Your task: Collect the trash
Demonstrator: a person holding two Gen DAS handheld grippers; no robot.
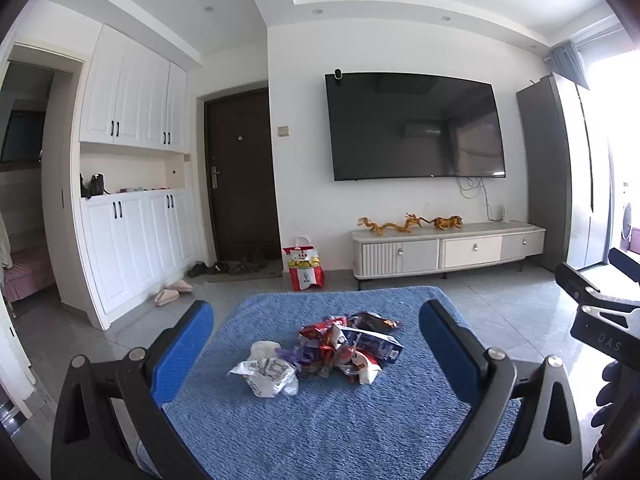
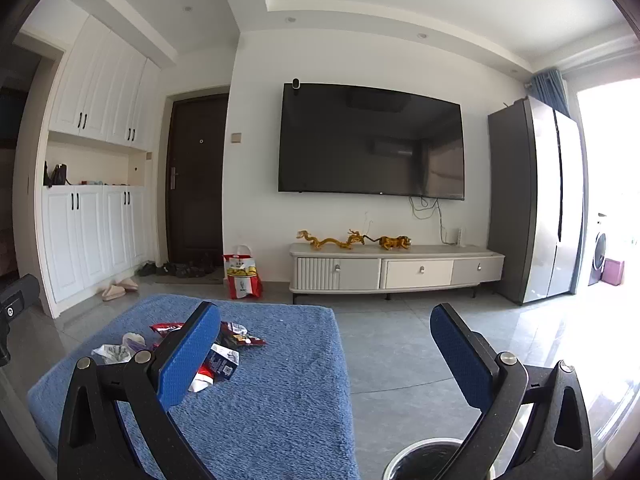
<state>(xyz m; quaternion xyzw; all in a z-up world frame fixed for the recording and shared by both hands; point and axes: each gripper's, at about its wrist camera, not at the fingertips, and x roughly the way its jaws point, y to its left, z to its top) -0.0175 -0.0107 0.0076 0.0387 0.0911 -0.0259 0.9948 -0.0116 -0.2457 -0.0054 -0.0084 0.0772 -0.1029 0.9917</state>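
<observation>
A pile of trash (image 1: 332, 350) lies on a blue fuzzy cloth-covered table (image 1: 320, 432): red snack wrappers, a blue-and-white carton (image 1: 376, 344), a crumpled white wrapper (image 1: 266, 372). My left gripper (image 1: 316, 348) is open and empty, with the pile ahead between its blue fingers. My right gripper (image 2: 324, 344) is open and empty, right of the pile (image 2: 216, 350); its left finger (image 2: 188, 356) covers part of the pile. A round bin (image 2: 424, 460) with a dark liner stands on the floor below the right gripper.
Grey tiled floor (image 2: 400, 340) lies right of the table. A red-and-white shopping bag (image 1: 304, 266) stands by the dark door. A low TV cabinet (image 1: 448, 250) with a wall TV above is ahead. White cupboards stand left, a tall fridge right.
</observation>
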